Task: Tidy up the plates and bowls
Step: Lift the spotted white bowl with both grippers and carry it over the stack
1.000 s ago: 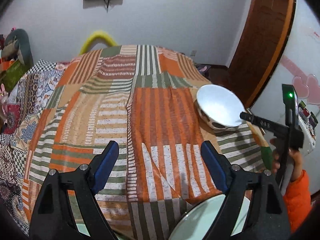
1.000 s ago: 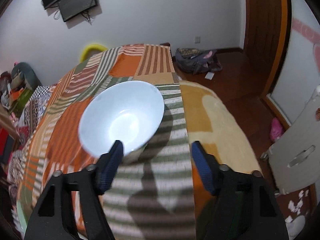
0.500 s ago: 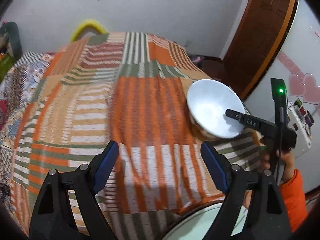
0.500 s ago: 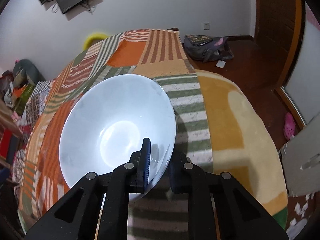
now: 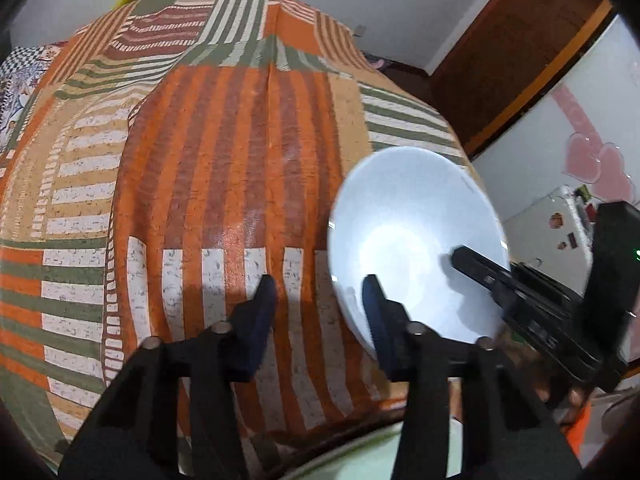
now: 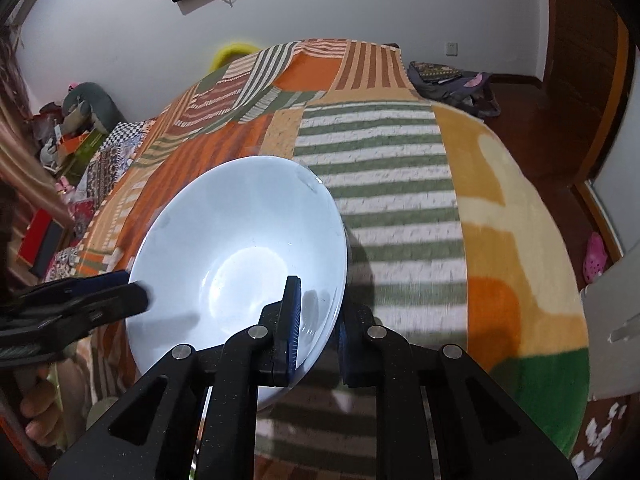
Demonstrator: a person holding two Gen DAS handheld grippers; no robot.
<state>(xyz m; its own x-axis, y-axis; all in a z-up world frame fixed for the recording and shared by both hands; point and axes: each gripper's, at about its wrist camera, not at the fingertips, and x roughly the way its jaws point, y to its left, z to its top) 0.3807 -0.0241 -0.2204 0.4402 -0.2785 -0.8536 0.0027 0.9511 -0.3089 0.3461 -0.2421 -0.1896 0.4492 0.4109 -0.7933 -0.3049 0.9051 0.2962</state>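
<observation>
The left tool has come down and closer to the striped cloth than a second ago, and its blue fingers have just been closing in, so the gap between them is now much smaller than before. Its right finger sits at the left rim of the white bowl, which looks to pass between the two fingers. The picture is blurry, and the pads do not seem to squeeze the rim, so this tool is loose and holds nothing. A second ago the bowl was farther off to the right, and now it is right next to this tool. In the right wrist view the white bowl looks much bigger and nearer than before. The right tool was spread wide a second ago, and now it is clenched on the near rim of the bowl, with one blue finger inside and the other outside. The bowl is tilted over the striped cloth. The left tool pokes in at the bowl's left rim. A pale green plate peeks in at the bottom.
</observation>
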